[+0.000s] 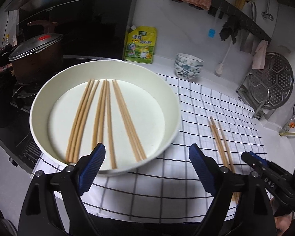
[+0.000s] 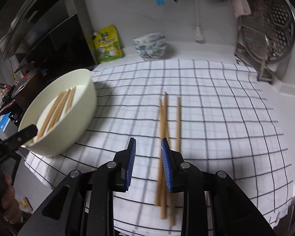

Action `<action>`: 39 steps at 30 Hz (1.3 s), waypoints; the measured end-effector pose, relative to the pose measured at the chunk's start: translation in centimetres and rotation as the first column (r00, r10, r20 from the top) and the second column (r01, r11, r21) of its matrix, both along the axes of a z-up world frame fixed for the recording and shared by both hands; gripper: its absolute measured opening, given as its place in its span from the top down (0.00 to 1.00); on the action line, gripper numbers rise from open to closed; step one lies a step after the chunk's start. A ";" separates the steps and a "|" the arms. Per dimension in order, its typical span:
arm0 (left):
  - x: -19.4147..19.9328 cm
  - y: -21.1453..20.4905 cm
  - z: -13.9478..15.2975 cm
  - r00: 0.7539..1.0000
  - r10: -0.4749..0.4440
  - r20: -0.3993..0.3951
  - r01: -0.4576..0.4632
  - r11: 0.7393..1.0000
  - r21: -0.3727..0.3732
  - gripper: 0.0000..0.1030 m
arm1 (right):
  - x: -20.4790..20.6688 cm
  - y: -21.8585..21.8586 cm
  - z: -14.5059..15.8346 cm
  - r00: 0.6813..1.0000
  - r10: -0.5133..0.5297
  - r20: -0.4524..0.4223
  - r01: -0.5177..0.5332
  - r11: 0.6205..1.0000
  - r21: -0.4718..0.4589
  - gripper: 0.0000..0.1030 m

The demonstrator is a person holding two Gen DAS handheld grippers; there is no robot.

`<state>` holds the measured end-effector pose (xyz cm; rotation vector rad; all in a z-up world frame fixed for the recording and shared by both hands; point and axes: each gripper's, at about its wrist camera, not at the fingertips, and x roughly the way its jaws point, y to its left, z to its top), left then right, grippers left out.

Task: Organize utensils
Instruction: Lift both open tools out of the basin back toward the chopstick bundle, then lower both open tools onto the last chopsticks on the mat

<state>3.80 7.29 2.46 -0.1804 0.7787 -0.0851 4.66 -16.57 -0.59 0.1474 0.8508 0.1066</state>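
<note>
A white basin (image 1: 167, 90) stands on the left part of a checked cloth (image 1: 196, 108) and holds several wooden chopsticks (image 1: 101, 114) lying side by side. My left gripper (image 1: 147, 153) hovers open and wide over the basin's near rim, with nothing between its blue pads. Three loose chopsticks (image 2: 163, 118) lie on the cloth (image 2: 216, 108) to the basin's (image 2: 68, 129) right. My right gripper (image 2: 148, 147) is over their near ends, jaws partly apart and not pressing on them; its right finger covers part of them. The left gripper's finger (image 2: 27, 131) shows at the basin's edge.
A stack of patterned bowls (image 1: 187, 66) and a yellow pouch (image 1: 140, 45) stand at the back by the wall. A lidded pot (image 1: 35, 57) sits on the stove to the left. A metal steamer plate in a rack (image 2: 269, 23) stands at the back right.
</note>
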 end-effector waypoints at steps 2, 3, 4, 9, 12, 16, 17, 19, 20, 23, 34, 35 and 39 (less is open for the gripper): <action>-0.2 -1.1 -0.1 1.000 -0.014 0.002 0.014 1.000 0.002 0.17 | -0.4 -1.0 -0.6 1.000 -0.008 -0.013 0.008 1.000 -0.015 0.70; -0.3 -1.7 -0.2 1.000 -0.021 0.000 0.021 1.000 0.002 0.17 | -0.5 -1.4 -0.9 1.000 -0.011 -0.016 0.010 1.000 -0.027 0.69; -0.5 -2.3 -0.4 1.000 -0.031 -0.003 0.031 1.000 0.002 0.17 | -0.6 -1.7 -1.1 1.000 -0.011 -0.021 0.011 0.999 -0.039 0.69; -0.9 -5.0 -1.3 0.997 -0.071 -0.017 0.072 0.997 0.033 0.16 | -0.3 -2.7 -2.8 0.999 -0.007 -0.045 0.004 0.997 -0.079 0.69; -0.9 -6.0 -1.8 0.997 -0.079 -0.025 0.080 0.995 0.052 0.16 | 0.2 -2.7 -3.7 0.998 0.008 -0.060 -0.013 0.996 -0.085 0.69; -0.6 -6.7 -2.8 0.995 -0.084 -0.053 0.087 0.995 0.057 0.15 | 1.3 -2.6 -4.7 0.997 0.024 -0.080 -0.032 0.994 -0.102 0.69; -0.5 -6.9 -2.9 0.995 -0.083 -0.058 0.087 0.994 0.059 0.15 | 1.7 -2.5 -4.9 0.996 0.026 -0.085 -0.035 0.994 -0.108 0.69; -0.4 -7.1 -3.1 0.994 -0.084 -0.063 0.087 0.994 0.059 0.15 | 2.1 -2.4 -5.2 0.996 0.034 -0.088 -0.044 0.993 -0.108 0.69; -0.4 -7.2 -3.2 0.995 -0.083 -0.063 0.087 0.994 0.061 0.15 | 2.3 -2.3 -5.3 0.995 0.039 -0.089 -0.048 0.993 -0.112 0.69; -0.4 -7.7 -3.3 0.994 -0.088 -0.063 0.092 0.994 0.063 0.15 | 2.8 -2.3 -5.8 0.995 0.039 -0.097 -0.052 0.990 -0.130 0.69; 0.7 -11.7 -5.5 0.986 -0.131 -0.103 0.140 0.986 0.090 0.14 | 2.1 -5.2 -6.2 0.996 -0.002 -0.087 -0.009 0.993 -0.119 0.73; 0.8 -12.2 -5.7 0.985 -0.136 -0.105 0.146 0.985 0.093 0.14 | 2.0 -5.6 -6.3 0.996 -0.009 -0.086 -0.001 0.993 -0.114 0.74; 1.2 -14.1 -6.0 0.983 -0.153 -0.101 0.164 0.980 0.108 0.14 | 1.6 -7.7 -6.3 0.995 -0.045 -0.084 0.039 0.997 -0.071 0.77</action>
